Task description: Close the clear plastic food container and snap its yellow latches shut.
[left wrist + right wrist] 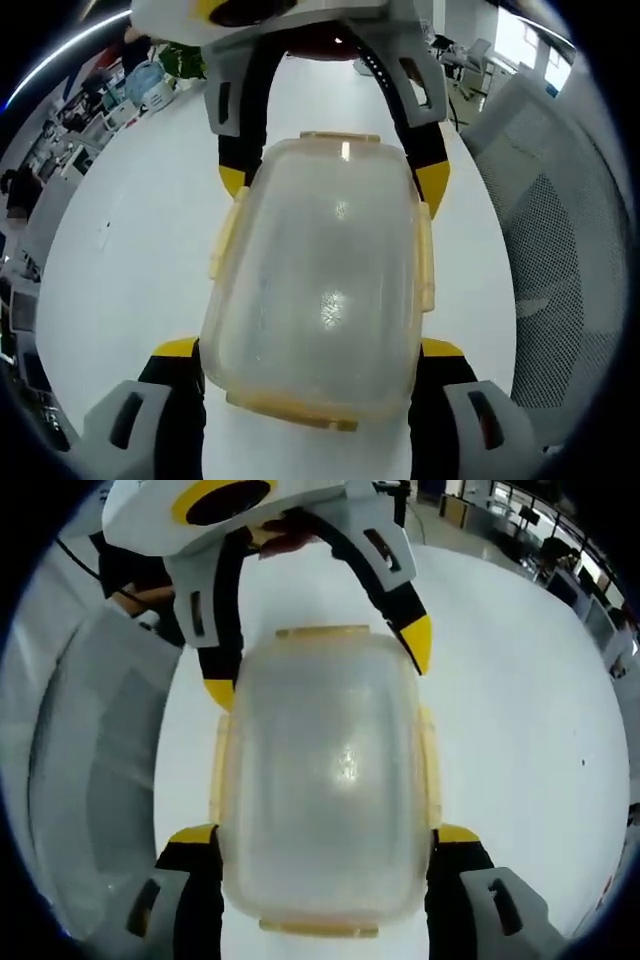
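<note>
While the clear container [325, 285] sits at frame centre on the white worktop [130, 260], lid on, both tongs bracket it from opposite ends. Left tongs [318, 350] spread apart, yellow tips flanking its near end; right tongs [325, 835] likewise. Yellow latches [224, 235] line the sides. Mesh chair [565, 250] at right.
</note>
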